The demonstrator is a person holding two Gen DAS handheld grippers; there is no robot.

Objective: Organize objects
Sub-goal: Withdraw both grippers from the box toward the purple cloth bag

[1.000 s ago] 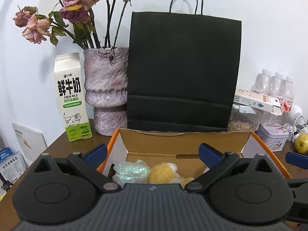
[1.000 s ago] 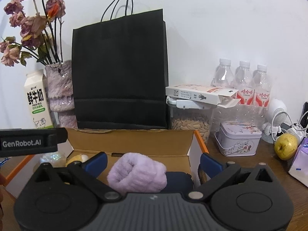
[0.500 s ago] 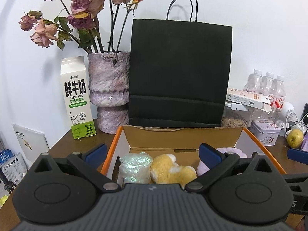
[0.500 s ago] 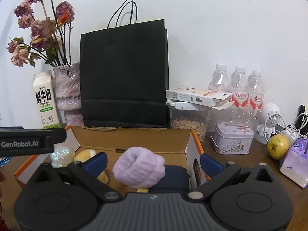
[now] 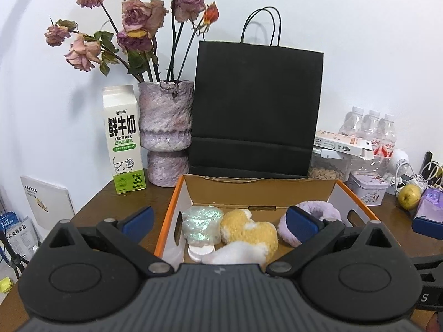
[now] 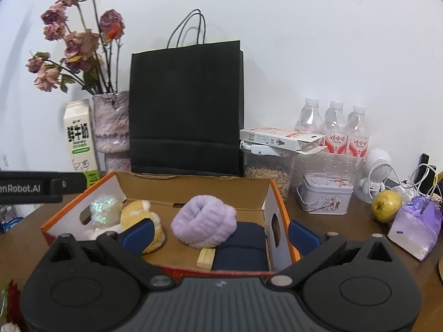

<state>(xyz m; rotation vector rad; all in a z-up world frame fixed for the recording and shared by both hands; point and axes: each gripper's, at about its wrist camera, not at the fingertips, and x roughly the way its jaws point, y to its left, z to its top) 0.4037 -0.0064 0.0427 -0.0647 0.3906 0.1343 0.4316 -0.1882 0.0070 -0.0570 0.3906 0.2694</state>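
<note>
Inside the orange-edged cardboard box, a lilac fluffy band is seen at centre — yellow plush at nine o'clock. Both the left gripper and right gripper are held wide apart, empty — black bag at twelve.

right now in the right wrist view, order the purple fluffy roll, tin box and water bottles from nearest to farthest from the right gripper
1. Purple fluffy roll, inside the box, just ahead of the right gripper.
2. Tin box, on the table to the right.
3. Water bottles, against the back wall.
</note>
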